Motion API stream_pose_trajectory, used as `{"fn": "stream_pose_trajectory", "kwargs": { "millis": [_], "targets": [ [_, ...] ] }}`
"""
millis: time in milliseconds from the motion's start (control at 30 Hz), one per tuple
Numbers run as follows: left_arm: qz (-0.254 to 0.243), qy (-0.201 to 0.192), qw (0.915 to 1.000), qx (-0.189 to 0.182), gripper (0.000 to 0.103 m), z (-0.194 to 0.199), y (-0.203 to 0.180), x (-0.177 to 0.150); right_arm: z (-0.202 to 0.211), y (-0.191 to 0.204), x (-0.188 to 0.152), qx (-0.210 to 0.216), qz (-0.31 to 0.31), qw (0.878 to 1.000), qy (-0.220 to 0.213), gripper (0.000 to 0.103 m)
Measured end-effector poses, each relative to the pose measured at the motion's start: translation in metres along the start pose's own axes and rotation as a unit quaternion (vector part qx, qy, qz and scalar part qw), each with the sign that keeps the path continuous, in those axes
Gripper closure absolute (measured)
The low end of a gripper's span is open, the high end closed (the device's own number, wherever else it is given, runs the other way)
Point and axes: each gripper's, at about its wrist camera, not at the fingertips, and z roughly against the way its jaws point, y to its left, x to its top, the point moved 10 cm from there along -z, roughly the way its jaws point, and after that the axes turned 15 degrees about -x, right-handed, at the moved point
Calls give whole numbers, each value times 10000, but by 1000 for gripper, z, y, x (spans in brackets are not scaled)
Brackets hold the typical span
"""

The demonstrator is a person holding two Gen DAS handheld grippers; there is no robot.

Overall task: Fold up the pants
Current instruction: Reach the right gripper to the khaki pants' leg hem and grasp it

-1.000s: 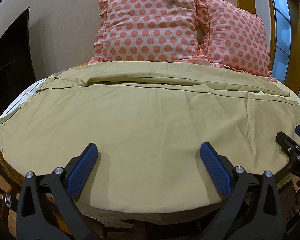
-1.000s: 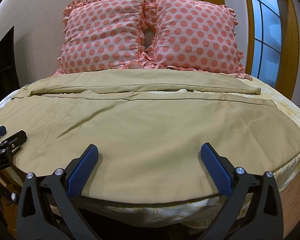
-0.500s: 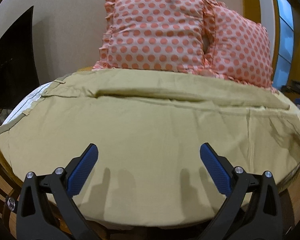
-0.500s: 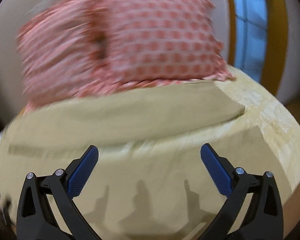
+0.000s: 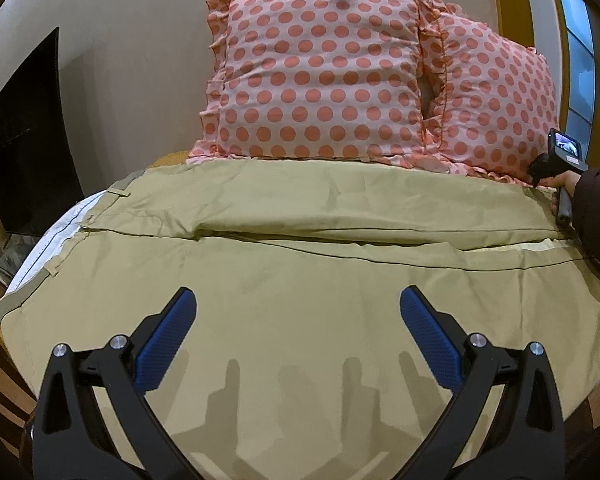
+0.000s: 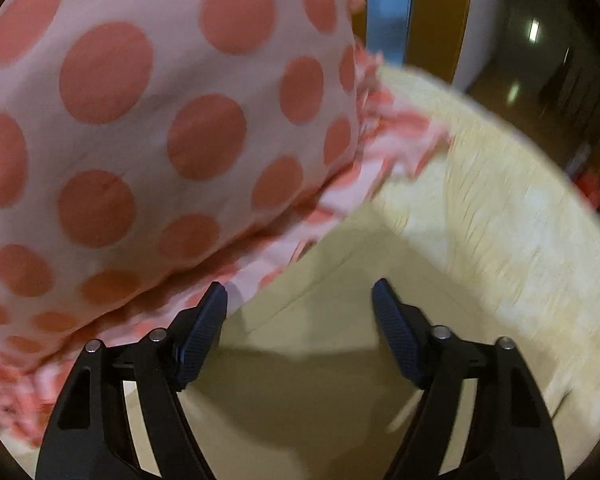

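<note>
The tan pants (image 5: 300,280) lie flat across the bed (image 6: 500,208), not folded yet. The left hand-held gripper (image 5: 298,312) hangs open over the near edge. The right hand-held gripper (image 6: 300,304) is open at the far right corner, by the pillow (image 6: 160,100).

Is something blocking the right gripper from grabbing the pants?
Nothing visible. The right hand-held gripper is open right over the far corner of the pants. The polka-dot pillow sits close beside its left finger, not between.

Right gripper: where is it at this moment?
The right gripper hangs open over the far right hem corner of the pants, beside the polka-dot pillow; the left wrist view shows it at far right.
</note>
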Motion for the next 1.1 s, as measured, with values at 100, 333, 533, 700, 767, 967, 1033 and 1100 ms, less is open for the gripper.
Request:
{"fn": "stream_pose_trajectory", "kwargs": {
  "millis": [100, 333, 533, 700, 767, 967, 1033, 1100],
  "targets": [
    [3, 66, 10000, -52, 2, -7, 0, -1, 7, 4, -4, 476, 215, 9984, -222, 73],
    [203, -33, 9997, -126, 2, 1, 6, 4, 20, -39, -14, 2267, -837, 9704, 32, 99],
    [501, -461, 9977, -57, 2, 27, 35, 20, 112, -140, -70, 3932, -1589, 9050, -320, 99],
    [760, -616, 9952, -82, 2, 29, 58, 42, 116, -203, -162, 3809, -1941, 9039, 140, 101],
    [889, -596, 9941, -194, 2, 23, 64, 51, 104, -204, -177, 3877, -2049, 8976, 440, 100],
    [1046, -394, 9932, -333, 2, -11, 86, 81, 101, -200, -200, 3705, -1959, 9031, 937, 73],
    [1201, -257, 9914, -444, 2, -23, 95, 90, 101, -203, -208, 3650, -2026, 9017, 1127, 73],
    [1420, -202, 9883, -527, 2, -32, 104, 96, 102, -199, -214, 3654, -2009, 8997, 1289, 72]
  ]
}}
